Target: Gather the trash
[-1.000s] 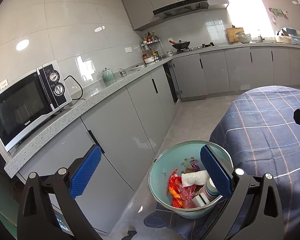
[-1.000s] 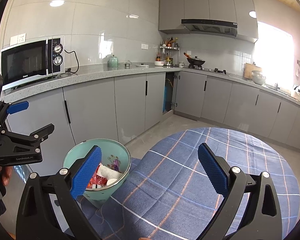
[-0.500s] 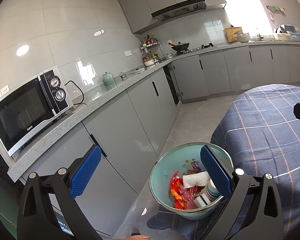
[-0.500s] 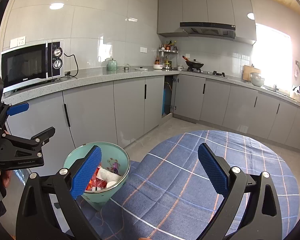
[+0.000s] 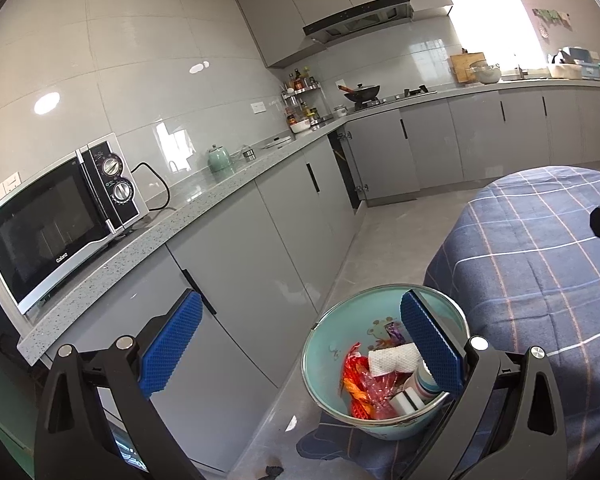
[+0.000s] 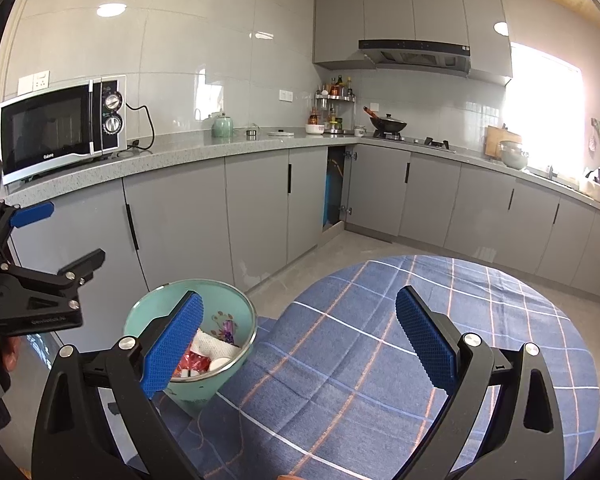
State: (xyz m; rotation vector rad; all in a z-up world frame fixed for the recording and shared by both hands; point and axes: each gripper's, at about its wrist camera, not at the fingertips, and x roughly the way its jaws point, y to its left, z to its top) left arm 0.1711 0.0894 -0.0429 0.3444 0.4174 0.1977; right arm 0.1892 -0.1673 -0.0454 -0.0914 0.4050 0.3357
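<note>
A teal trash bin stands on the floor at the edge of the round table. It holds a red wrapper, a white paper towel and a small cup. My left gripper hangs open above and left of the bin, holding nothing. My right gripper is open over the table, also with nothing in it; the bin shows behind its left finger. The left gripper appears at the left edge of the right wrist view, held by a hand.
The table wears a blue plaid cloth. Grey cabinets run along the wall under a speckled counter with a microwave and a green kettle. A wok sits on the stove. Grey floor lies between cabinets and table.
Both grippers drifted only slightly, with the kitchen shifting a little in each view. Both stay open and the bin has not moved.
</note>
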